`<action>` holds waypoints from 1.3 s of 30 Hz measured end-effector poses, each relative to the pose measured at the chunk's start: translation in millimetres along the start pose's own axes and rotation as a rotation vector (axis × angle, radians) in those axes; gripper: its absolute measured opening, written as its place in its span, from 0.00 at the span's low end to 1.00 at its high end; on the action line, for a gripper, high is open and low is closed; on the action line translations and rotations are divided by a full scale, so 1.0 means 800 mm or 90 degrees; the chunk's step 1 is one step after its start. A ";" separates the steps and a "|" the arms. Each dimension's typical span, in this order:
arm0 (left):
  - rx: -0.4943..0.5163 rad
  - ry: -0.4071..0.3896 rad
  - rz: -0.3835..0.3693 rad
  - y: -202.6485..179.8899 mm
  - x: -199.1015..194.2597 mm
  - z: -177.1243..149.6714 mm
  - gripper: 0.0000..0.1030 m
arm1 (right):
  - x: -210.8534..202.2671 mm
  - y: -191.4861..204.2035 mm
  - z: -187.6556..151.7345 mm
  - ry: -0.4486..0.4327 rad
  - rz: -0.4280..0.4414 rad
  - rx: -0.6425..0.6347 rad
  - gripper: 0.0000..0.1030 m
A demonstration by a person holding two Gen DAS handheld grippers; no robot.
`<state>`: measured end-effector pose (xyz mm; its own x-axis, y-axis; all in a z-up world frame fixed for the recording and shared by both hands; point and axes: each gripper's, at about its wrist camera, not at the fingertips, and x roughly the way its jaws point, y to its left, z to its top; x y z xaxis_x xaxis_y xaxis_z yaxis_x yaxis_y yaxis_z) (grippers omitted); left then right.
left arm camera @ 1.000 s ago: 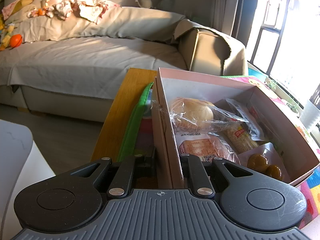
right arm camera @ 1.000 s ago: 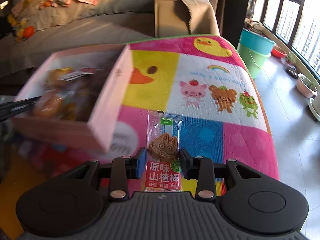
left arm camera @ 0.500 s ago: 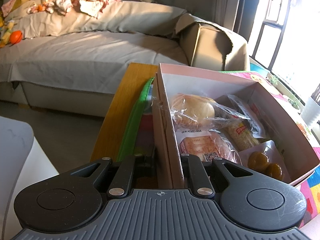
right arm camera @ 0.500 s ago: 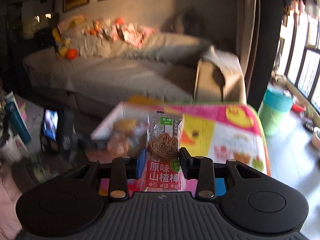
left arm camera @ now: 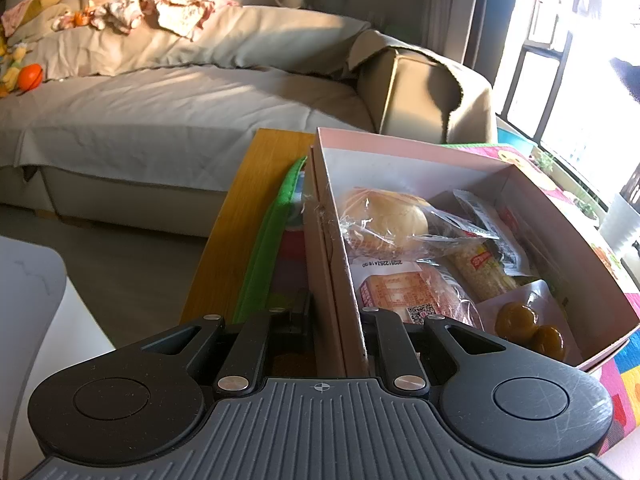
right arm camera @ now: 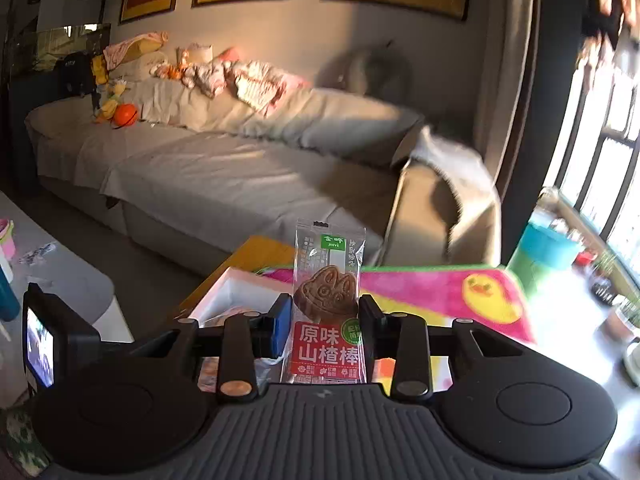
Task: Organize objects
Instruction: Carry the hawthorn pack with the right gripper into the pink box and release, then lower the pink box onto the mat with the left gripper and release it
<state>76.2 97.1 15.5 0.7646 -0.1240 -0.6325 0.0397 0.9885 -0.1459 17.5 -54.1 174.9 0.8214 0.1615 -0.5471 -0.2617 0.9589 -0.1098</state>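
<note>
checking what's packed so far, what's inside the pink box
Inside the pink box: a wrapped bun, a sliced bread pack, a corn pack, and brown round snacks. Anything beneath them is covered.

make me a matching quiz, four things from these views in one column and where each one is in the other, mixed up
Things:
1. snack packet
2. bread roll
3. box wall
4. orange ball

Places:
A. on the sofa
B. clamped in the left tool
C. wrapped, inside the pink box
D. clamped upright in the right tool

Pairs: 1-D, 2-C, 3-B, 4-A
</note>
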 end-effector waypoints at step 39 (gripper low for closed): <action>0.074 0.024 0.004 -0.097 0.070 0.049 0.14 | 0.053 -0.125 -0.173 0.000 0.074 -0.017 0.68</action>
<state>140.9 17.3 21.3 0.7400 -0.1186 -0.6621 0.1112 0.9924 -0.0535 8.3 -175.8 48.2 0.7843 0.2713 -0.5580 -0.3688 0.9270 -0.0677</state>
